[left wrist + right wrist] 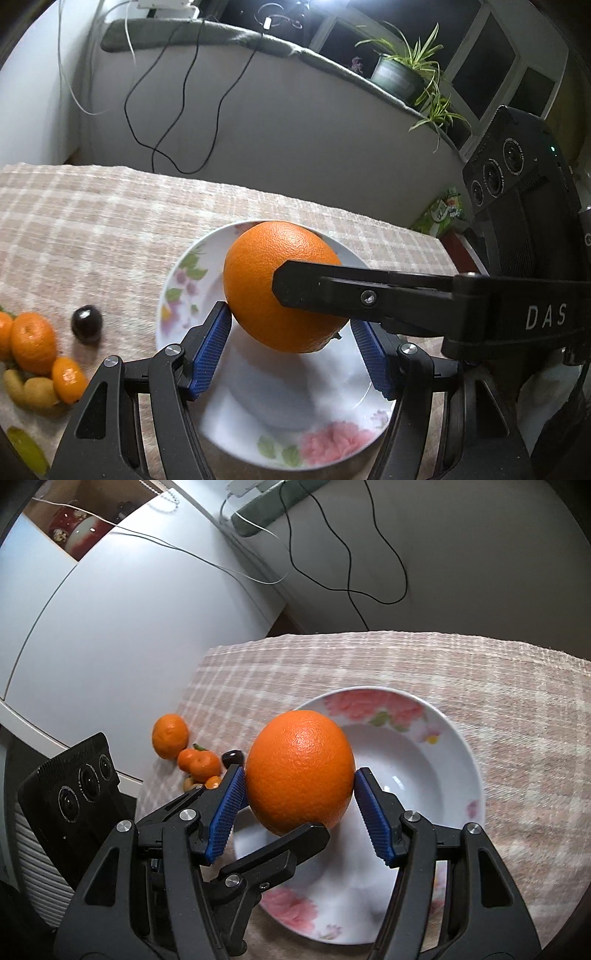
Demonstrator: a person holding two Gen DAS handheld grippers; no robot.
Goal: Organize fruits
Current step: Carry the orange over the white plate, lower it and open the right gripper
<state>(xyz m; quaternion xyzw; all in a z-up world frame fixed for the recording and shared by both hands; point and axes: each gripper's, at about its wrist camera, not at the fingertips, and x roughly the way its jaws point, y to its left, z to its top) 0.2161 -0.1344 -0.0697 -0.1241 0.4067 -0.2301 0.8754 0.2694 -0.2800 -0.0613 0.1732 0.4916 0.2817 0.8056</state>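
Note:
A big orange point(269, 284) point(299, 768) hangs above a white flowered plate point(266, 398) point(424, 775) on the checked tablecloth. My right gripper point(299, 794) is shut on it, blue pads point(227, 808) pressed to both sides. In the left wrist view the right gripper's black finger point(332, 291) lies across the orange. My left gripper point(291, 332) stands around the orange's lower part with blue pads point(208, 354) close to each side; whether they press it is unclear.
Small fruits lie left of the plate: tangerines point(33, 347) point(170, 734), a dark cherry point(86, 323) point(232, 757), kumquats point(68, 380), greenish fruits point(37, 391). The table's far edge point(258, 188) faces a grey wall with hanging cables point(166, 96). A potted plant point(402, 70) stands on the sill.

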